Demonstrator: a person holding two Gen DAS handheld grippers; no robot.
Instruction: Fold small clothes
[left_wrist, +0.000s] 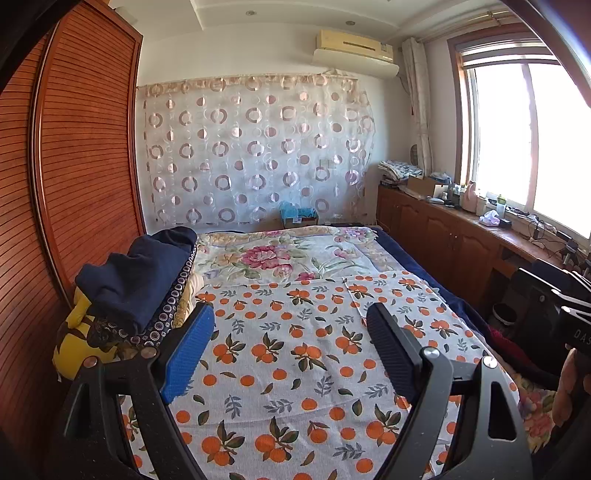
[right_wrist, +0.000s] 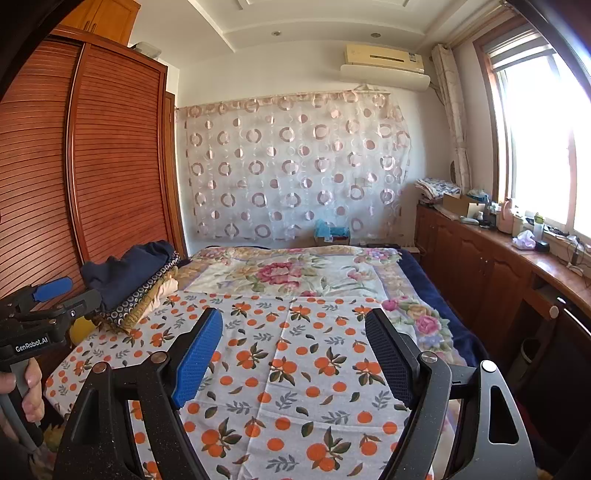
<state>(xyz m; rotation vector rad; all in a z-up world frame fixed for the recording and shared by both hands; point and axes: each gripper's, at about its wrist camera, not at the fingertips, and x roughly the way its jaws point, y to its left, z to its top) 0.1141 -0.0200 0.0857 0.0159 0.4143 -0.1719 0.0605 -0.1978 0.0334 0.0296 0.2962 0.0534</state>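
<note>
While the left gripper (left_wrist: 290, 314) hangs over the bed (left_wrist: 424, 291) with its jaws spread and nothing between them, the orange-print cloth (left_wrist: 295, 354) lies flat beneath it, covering the near part of the bed. A pile of folded clothes (left_wrist: 147, 288) sits at the bed's left edge, by the wardrobe (left_wrist: 85, 155).

From the right wrist, the right gripper (right_wrist: 295, 325) is likewise spread wide and empty above the orange-print cloth (right_wrist: 295, 369). The pile (right_wrist: 136, 280) sits at the cloth's far left corner, and a hand (right_wrist: 31, 391) grips the left gripper's handle near the left edge.
</note>
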